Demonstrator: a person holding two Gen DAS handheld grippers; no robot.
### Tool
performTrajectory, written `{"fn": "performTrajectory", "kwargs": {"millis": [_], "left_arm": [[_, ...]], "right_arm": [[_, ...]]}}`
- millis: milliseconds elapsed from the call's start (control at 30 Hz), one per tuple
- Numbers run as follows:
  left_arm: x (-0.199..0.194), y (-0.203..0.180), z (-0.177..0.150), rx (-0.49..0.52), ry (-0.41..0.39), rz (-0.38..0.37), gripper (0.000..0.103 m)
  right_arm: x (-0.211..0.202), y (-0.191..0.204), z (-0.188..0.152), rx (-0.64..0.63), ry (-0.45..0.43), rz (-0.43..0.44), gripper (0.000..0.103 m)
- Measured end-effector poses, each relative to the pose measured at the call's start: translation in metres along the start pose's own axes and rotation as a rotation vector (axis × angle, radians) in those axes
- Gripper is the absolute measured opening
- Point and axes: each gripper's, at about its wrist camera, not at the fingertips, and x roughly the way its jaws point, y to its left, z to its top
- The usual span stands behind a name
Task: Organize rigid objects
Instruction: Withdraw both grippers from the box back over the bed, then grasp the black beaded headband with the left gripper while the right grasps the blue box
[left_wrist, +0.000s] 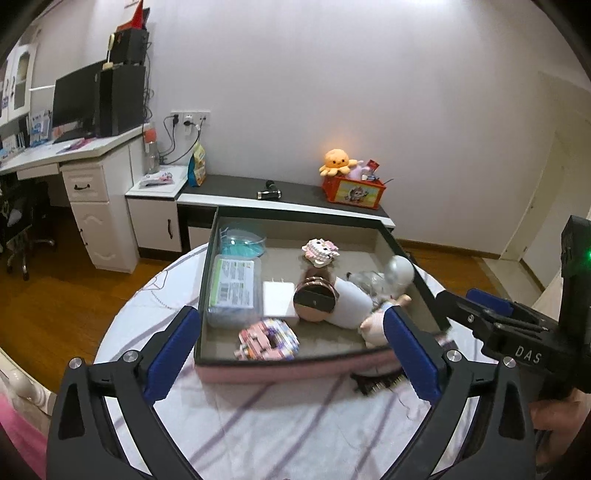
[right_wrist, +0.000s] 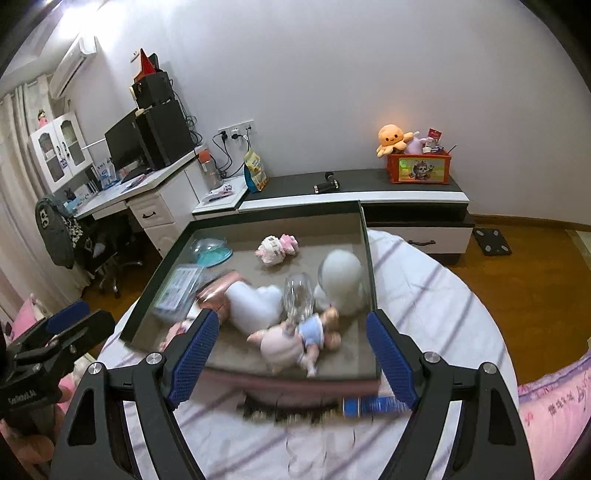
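A shallow tray (left_wrist: 207, 280) with dark walls and a pink base stands on a round white striped table (left_wrist: 258, 424). It holds a clear plastic box (left_wrist: 232, 291), a white charger (left_wrist: 279, 300), a rose-gold compact (left_wrist: 316, 301), a pink brick toy (left_wrist: 267, 339), a small doll (right_wrist: 314, 334), a glass (right_wrist: 299, 295) and a white rounded device (right_wrist: 341, 280). A black comb (left_wrist: 375, 384) and a blue tube (right_wrist: 373, 404) lie on the table in front of the tray. My left gripper (left_wrist: 291, 354) is open over the tray's near wall. My right gripper (right_wrist: 291, 363) is open above the doll.
A low black-topped cabinet (left_wrist: 295, 195) stands behind the table with an orange toy box (left_wrist: 354, 192) on it. A white desk (left_wrist: 74, 155) with a monitor is at the left. A pink bed edge (right_wrist: 554, 406) is at the right.
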Motion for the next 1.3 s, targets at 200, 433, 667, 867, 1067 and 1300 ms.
{"fn": "performTrajectory", "kwargs": {"millis": [200,433,667,867,1067,1300], "left_arm": [[-0.029,-0.007,-0.018,0.008,-0.008,-0.007,0.102],[-0.051,-0.011,-0.035,-0.004,-0.006,-0.005,0.102],[-0.066,-0.018,-0.058,-0.007,0.012,-0.001,0.102],[-0.076,-0.017,-0.08,-0.013,0.033,0.005,0.102],[-0.083,-0.01,-0.096,-0.039,0.056,0.014,0.102],[-0.082,-0.018,-0.099,-0.028,0.06,-0.001,0.102]], "right_arm": [[-0.031,0.007,-0.026,0.001,-0.018,0.008,0.083],[-0.06,0.009,-0.057,0.004,-0.022,0.014,0.083],[-0.075,0.009,-0.078,0.005,-0.017,0.011,0.083],[-0.085,0.011,-0.09,0.0,-0.019,0.011,0.083],[-0.091,0.013,-0.094,-0.002,-0.022,0.007,0.083],[-0.097,0.008,-0.096,0.007,-0.021,-0.009,0.083]]}}
